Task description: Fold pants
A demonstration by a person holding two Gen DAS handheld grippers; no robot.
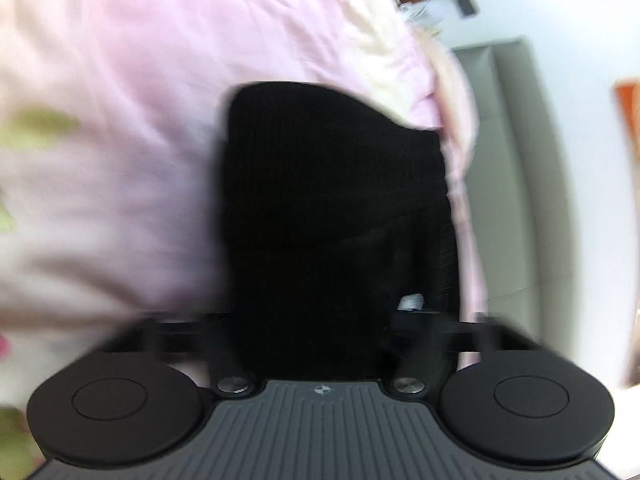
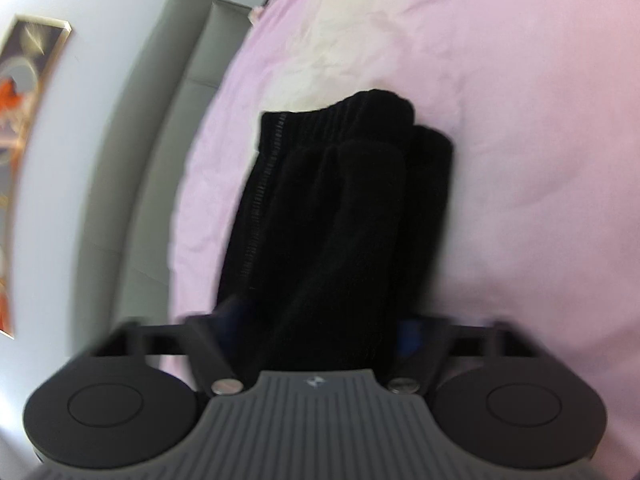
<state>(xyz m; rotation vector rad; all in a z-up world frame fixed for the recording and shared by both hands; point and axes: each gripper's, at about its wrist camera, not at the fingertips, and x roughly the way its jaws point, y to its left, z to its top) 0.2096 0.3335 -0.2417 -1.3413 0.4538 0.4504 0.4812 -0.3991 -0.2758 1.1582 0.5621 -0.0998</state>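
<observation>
Your left wrist view showed the black pants (image 1: 332,220) as one dark slab with almost no surface detail, plus a small white tag (image 1: 412,302) low on the right side. Your right wrist view gave what that one didn't: a ribbed waistband (image 2: 336,116) at the far end, a stitched side seam (image 2: 260,200) along the left edge, and several lengthwise folds.

The pants lay on the pink bedsheet (image 2: 520,120), long axis running straight away from both cameras, waistband end farthest out, near end bunched into the tools.

Your left gripper (image 1: 308,344) had fabric filling the space between its fingers, which looked clamped on it. Your right gripper (image 2: 316,340) the same, cloth packed between the blue-padded fingers (image 2: 410,336).

Edges: the grey headboard (image 2: 160,140) ran close along the left of the pants in the right view, with only a narrow strip of sheet between. Open sheet lay wide to the right there, and wide to the left in the left view. Both frames were motion-blurred.
</observation>
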